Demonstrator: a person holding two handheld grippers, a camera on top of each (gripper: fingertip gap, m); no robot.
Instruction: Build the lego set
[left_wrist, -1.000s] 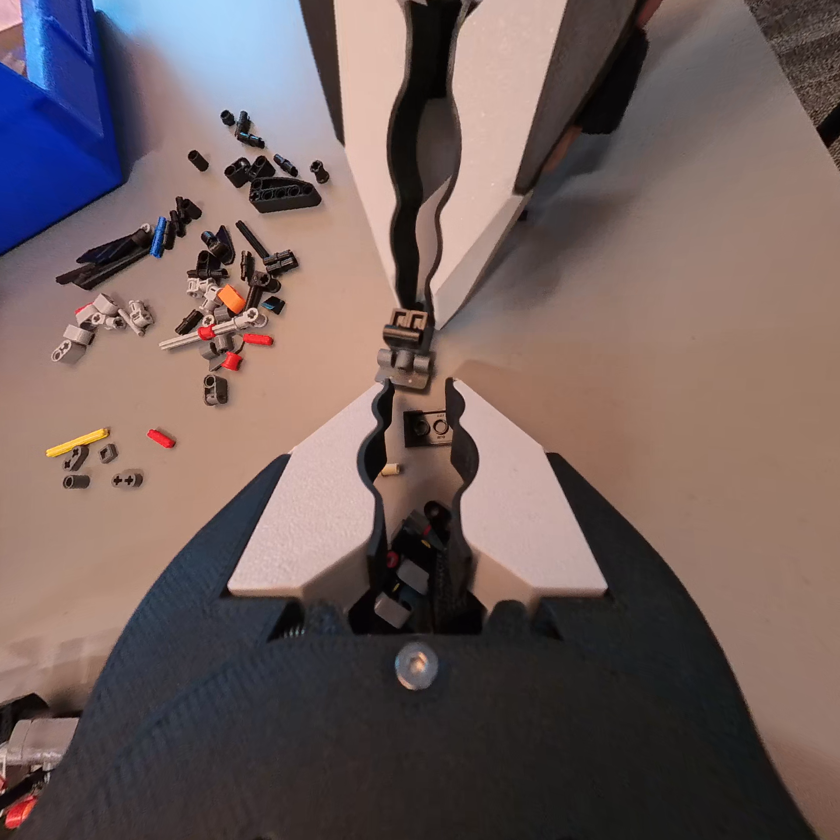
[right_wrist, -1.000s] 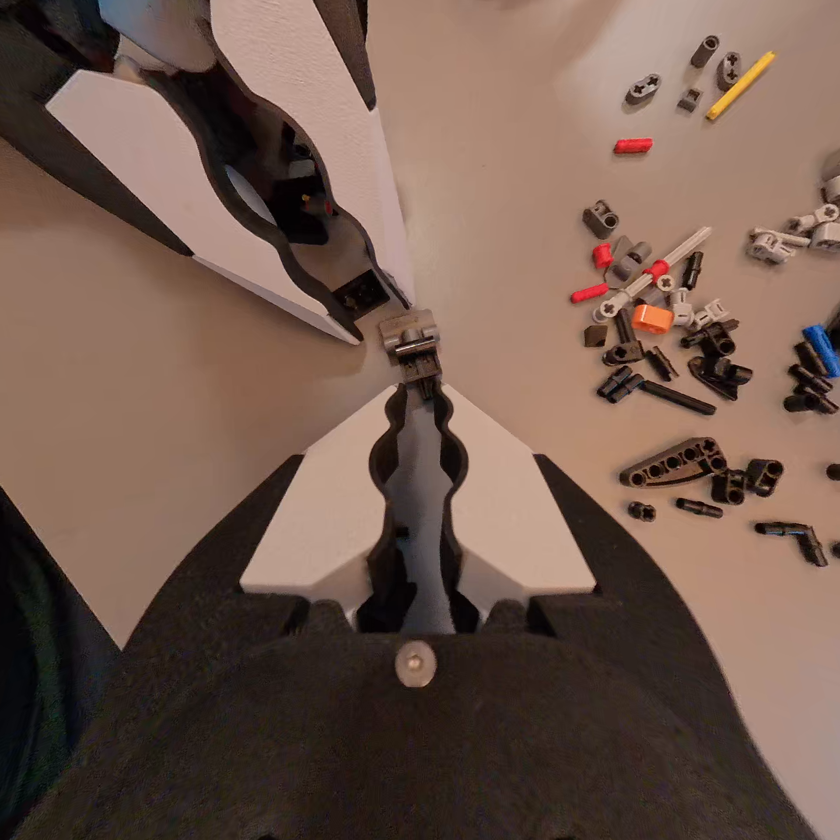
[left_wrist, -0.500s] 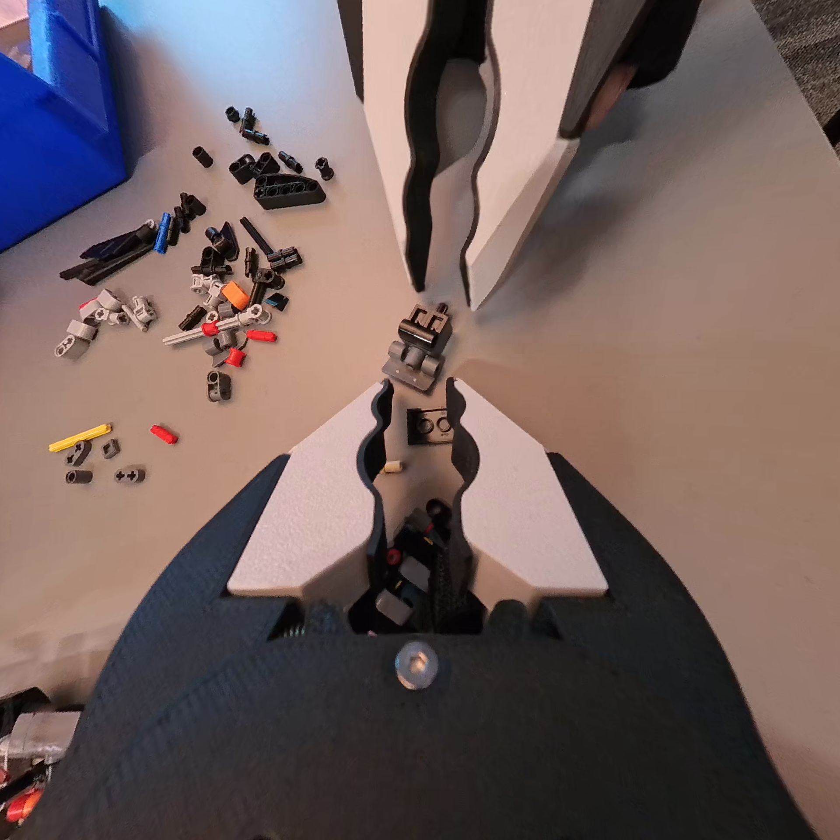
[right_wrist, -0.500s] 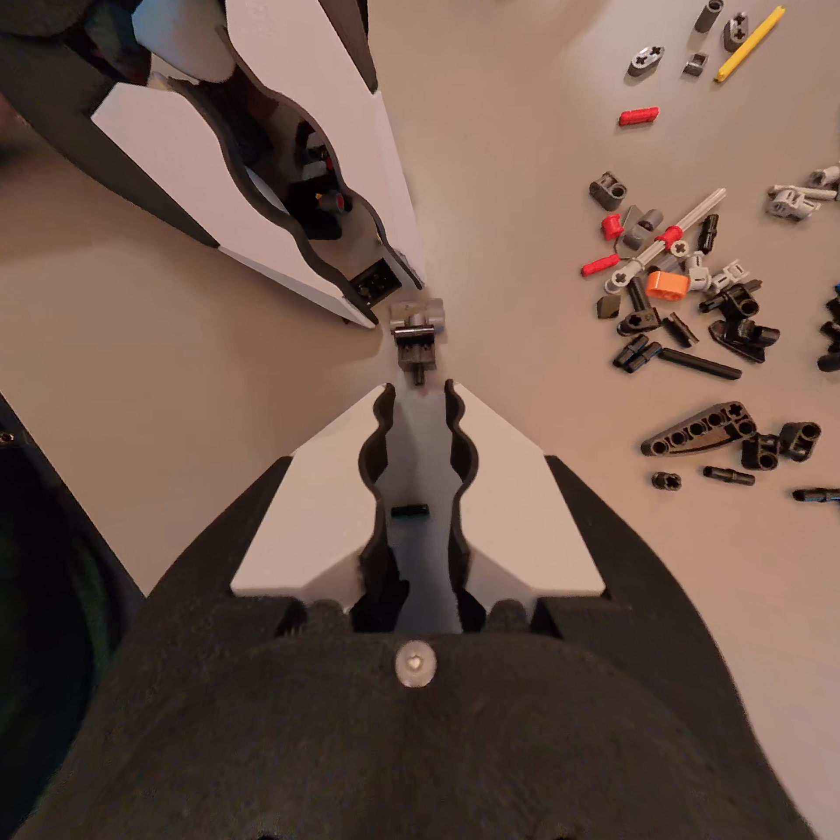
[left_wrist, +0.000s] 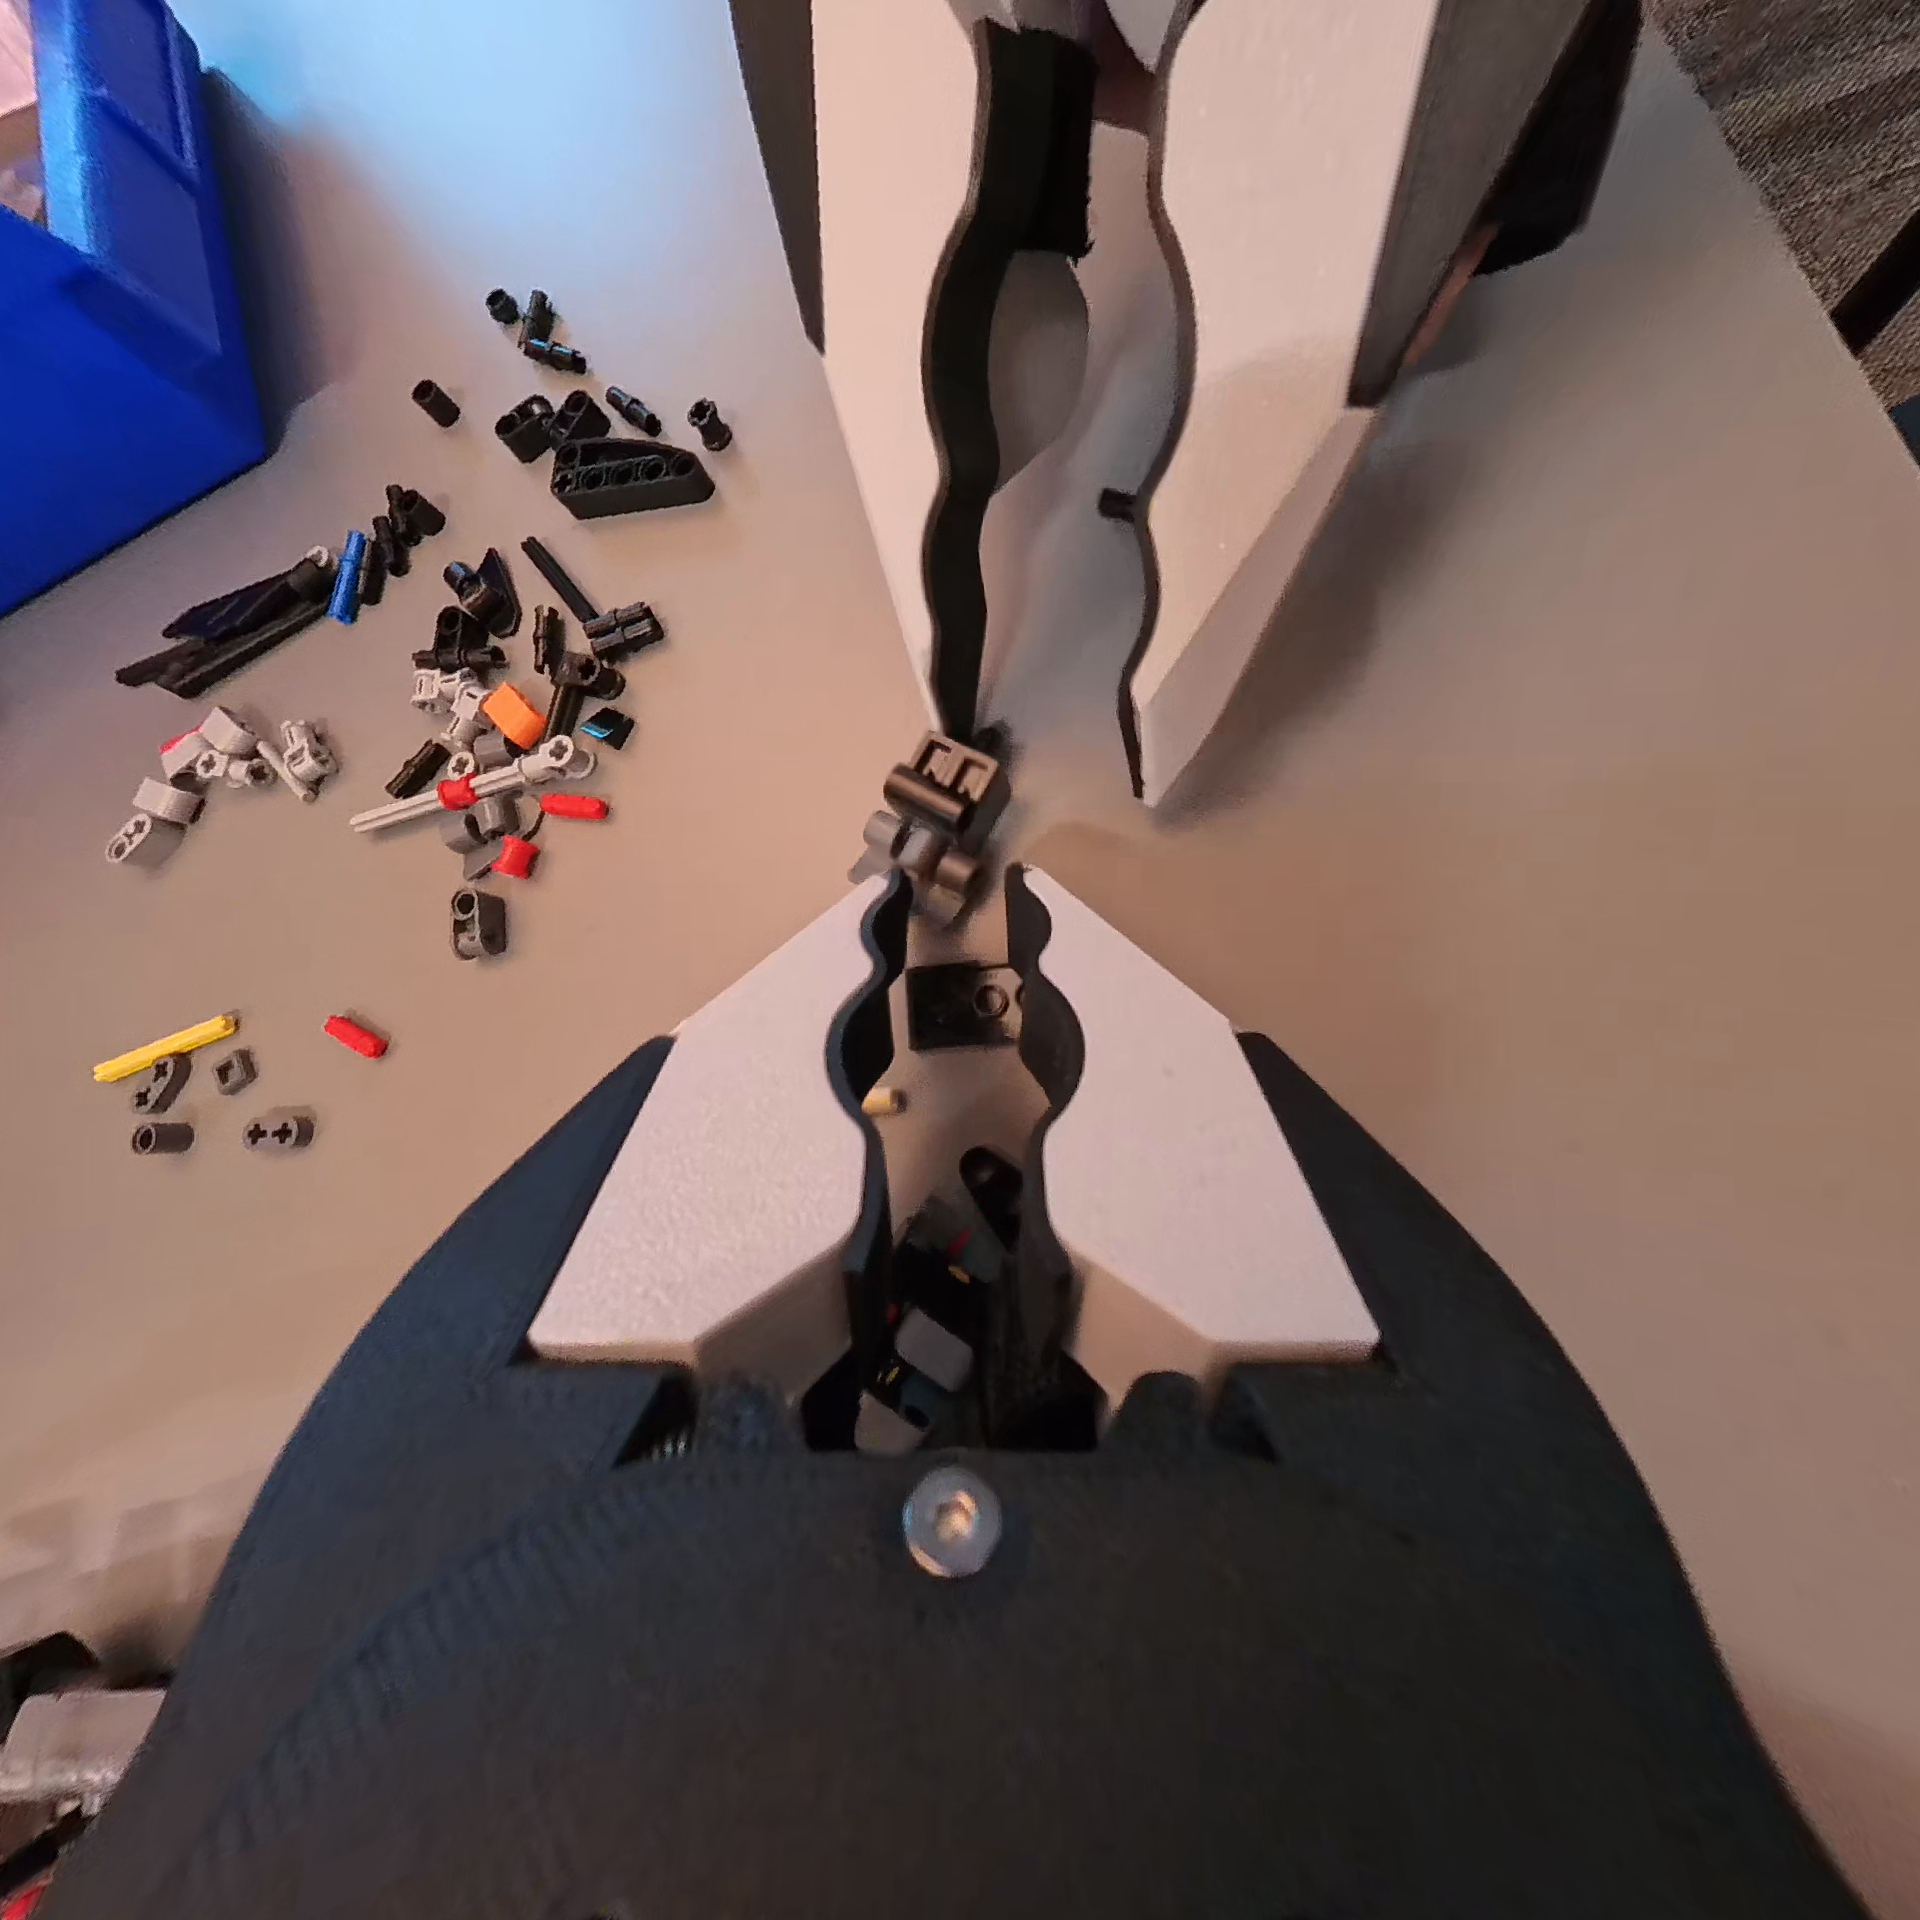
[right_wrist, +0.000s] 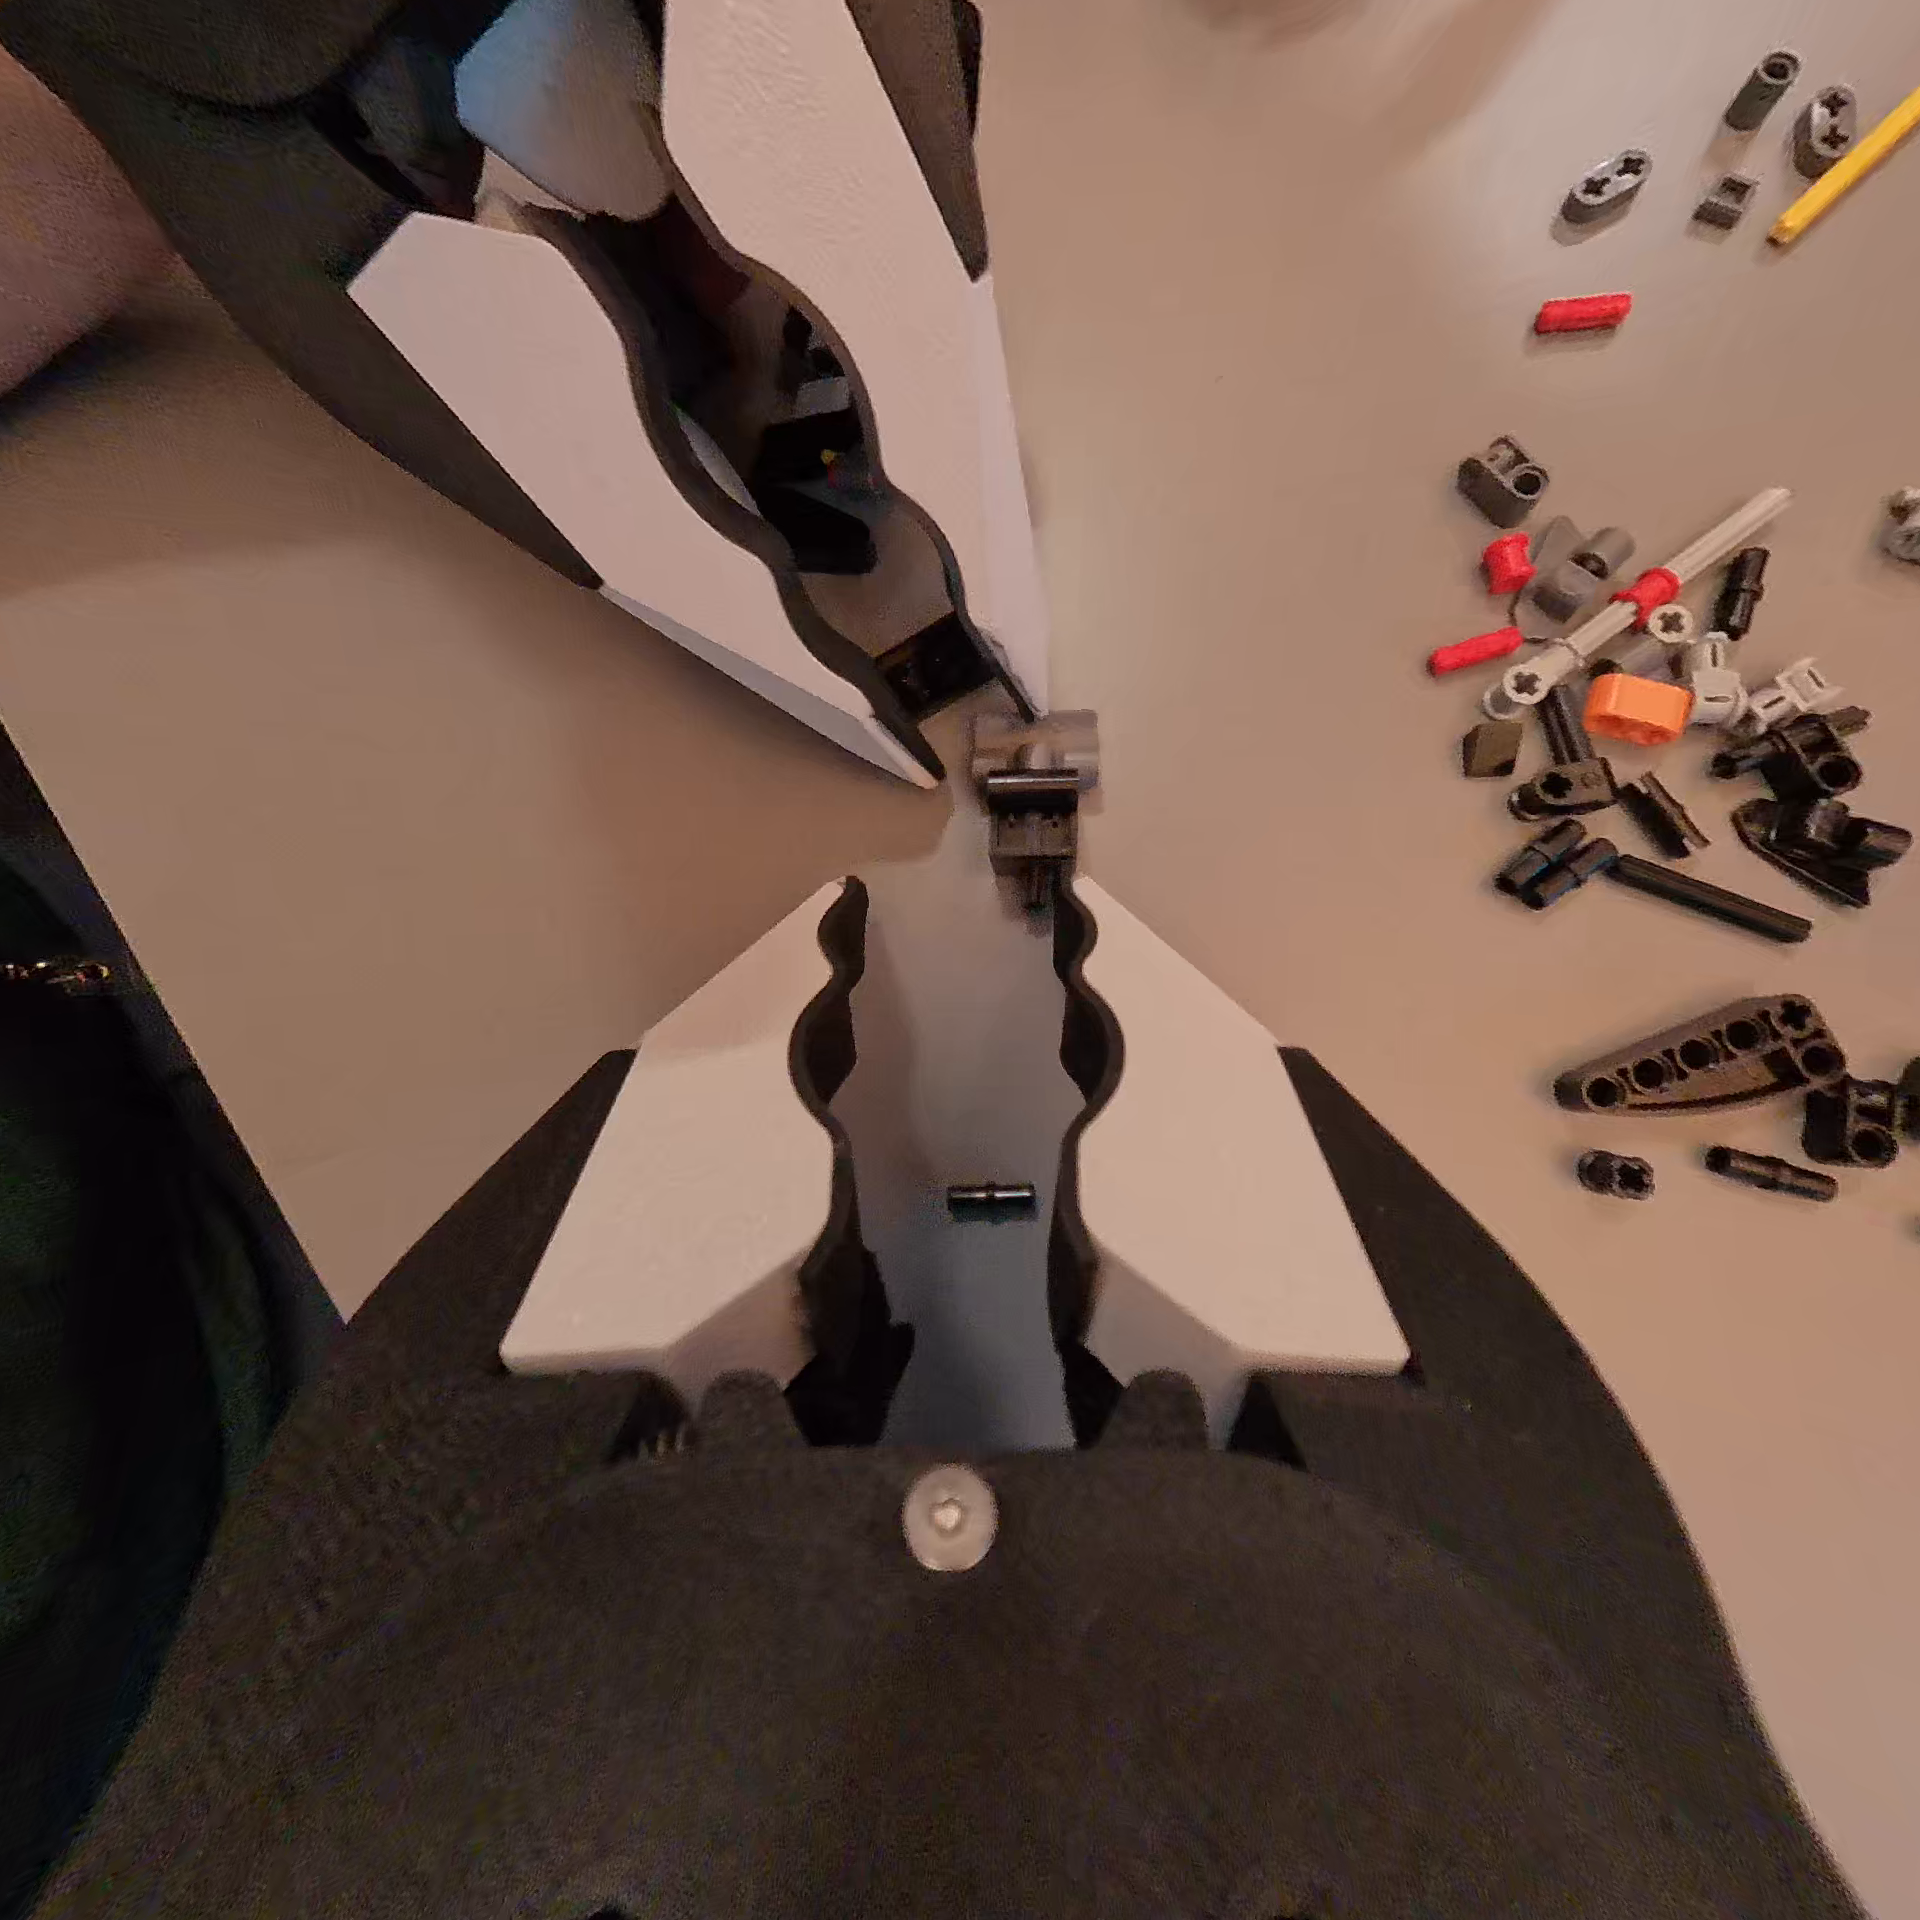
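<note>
Grey-and-black lego assembly (left_wrist: 932, 821) lies on table (left_wrist: 1455, 1039) between the unclenched, empty left gripper (left_wrist: 951, 883) and right gripper (right_wrist: 961, 894) tips.

right tool (right_wrist: 961, 883) spread wider | hinge piece (left_wrist: 935, 821) released, tilted

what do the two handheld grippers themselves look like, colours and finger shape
Both match. The left gripper and right gripper each have a black, textured body with a silver screw at its centre. Two white angular fingers taper to points, their wavy inner edges lined with black pads. No cables or markings show.
</note>
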